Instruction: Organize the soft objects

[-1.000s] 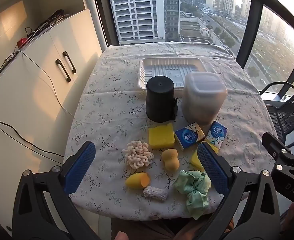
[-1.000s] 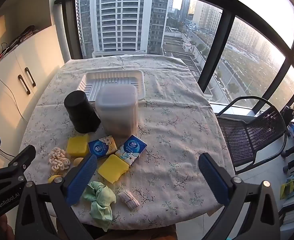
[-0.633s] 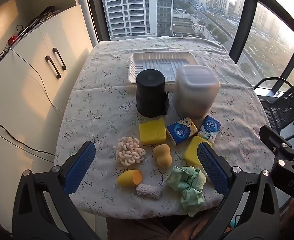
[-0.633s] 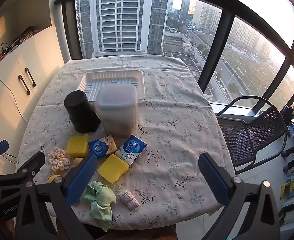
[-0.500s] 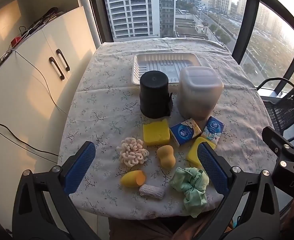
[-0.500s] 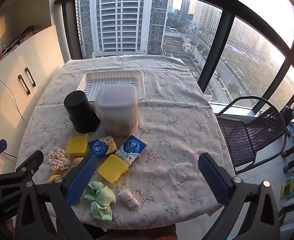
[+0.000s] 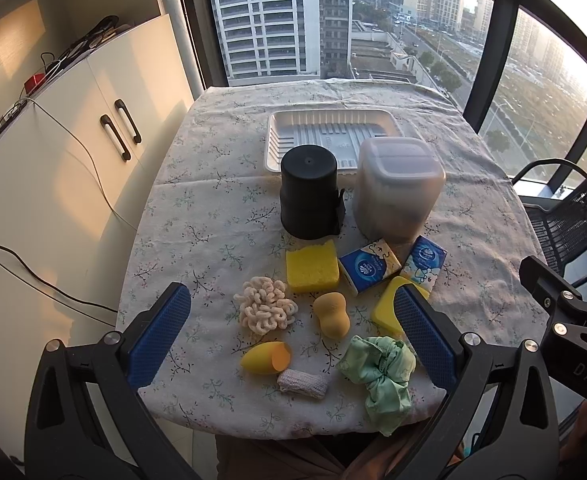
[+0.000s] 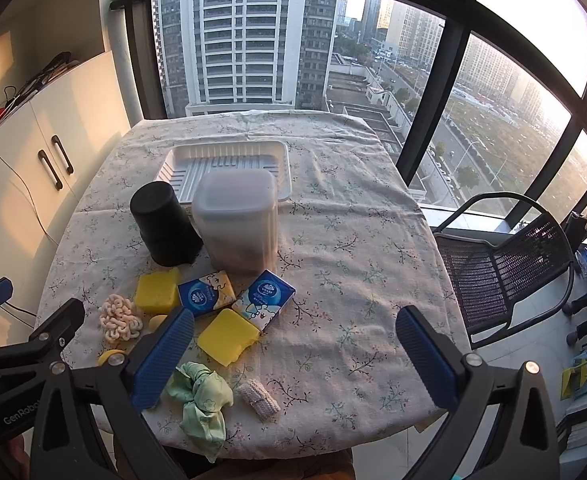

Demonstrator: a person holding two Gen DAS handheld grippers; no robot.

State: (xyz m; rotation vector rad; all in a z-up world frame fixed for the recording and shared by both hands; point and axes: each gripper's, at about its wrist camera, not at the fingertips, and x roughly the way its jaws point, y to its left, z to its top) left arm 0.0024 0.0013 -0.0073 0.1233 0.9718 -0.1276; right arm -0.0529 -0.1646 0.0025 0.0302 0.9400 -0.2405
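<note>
Premises: a residential flat, high up in a tower block. Floor-to-ceiling windows with dark frames look down on apartment towers and streets far below. The surface is dressed in a floral tablecloth, domestic in kind. White cabinets with dark handles line the left wall, cables trailing across their tops. A black mesh chair stands to the right. Items on the floor beyond it are indistinct, possibly cleaning tools.
</note>
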